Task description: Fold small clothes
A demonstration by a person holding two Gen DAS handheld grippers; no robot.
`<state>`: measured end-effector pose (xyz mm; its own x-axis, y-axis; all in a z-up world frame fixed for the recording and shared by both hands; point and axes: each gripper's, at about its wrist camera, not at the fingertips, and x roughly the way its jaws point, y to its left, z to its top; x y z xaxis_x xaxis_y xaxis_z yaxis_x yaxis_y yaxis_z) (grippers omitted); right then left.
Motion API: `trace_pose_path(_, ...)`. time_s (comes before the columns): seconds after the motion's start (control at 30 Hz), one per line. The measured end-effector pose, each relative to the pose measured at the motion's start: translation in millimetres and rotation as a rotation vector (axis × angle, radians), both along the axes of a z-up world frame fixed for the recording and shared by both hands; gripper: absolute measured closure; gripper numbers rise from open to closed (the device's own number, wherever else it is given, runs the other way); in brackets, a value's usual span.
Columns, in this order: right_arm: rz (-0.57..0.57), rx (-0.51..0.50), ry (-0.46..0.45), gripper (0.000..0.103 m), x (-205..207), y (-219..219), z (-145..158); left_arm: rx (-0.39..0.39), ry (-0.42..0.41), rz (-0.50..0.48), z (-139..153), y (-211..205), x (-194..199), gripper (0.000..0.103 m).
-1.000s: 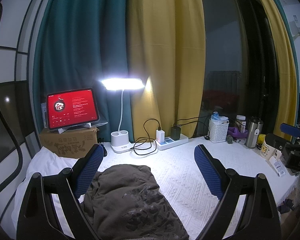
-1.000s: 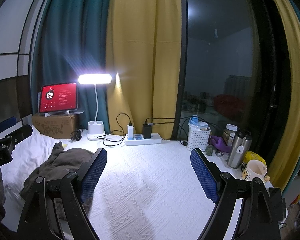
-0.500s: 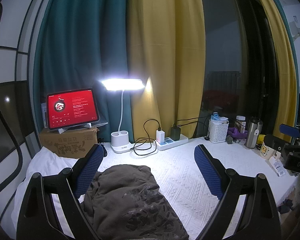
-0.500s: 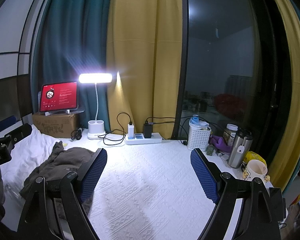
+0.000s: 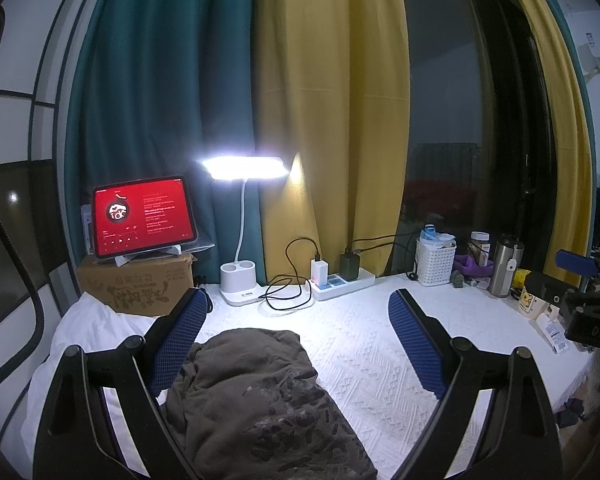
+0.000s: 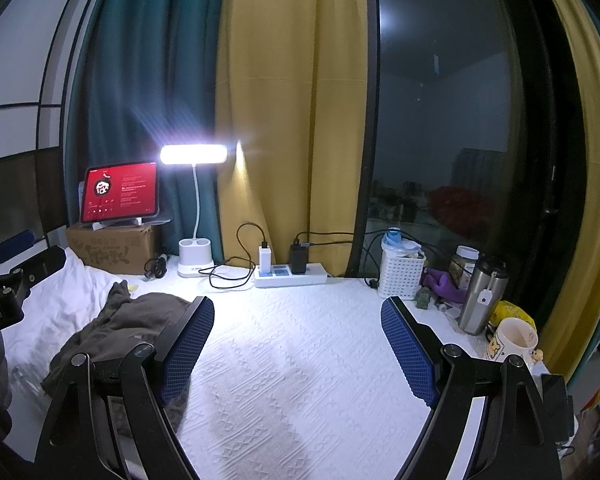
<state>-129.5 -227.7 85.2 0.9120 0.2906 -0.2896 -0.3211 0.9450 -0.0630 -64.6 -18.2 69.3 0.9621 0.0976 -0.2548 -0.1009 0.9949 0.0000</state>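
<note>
Left hand-held gripper (image 5: 296,344) is hovering released, blue pads spread wide, nothing clamped. The crumpled brown garment (image 5: 256,396) is lying right below it on the white counter (image 5: 380,352), bunched toward its left pad. Right hand-held gripper (image 6: 298,350) is also hanging released, over bare cloth, with the garment (image 6: 128,324) sitting off to its left. Behind, a lamp (image 6: 193,155) is glowing, a red tablet (image 5: 143,217) is standing on a box (image 5: 136,286), and a basket (image 6: 402,270) and mug (image 6: 514,340) are sitting at the right.

Lit desk lamp (image 5: 245,168), curtains (image 5: 332,120), dark window (image 6: 452,128).
</note>
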Motion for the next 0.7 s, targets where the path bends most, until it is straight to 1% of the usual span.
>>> trace_pose_path(0.7,0.003,-0.001,0.007,0.016,1.8,1.6,-1.4,-0.001,0.000,-0.005,-0.8,0.8,0.0,0.011)
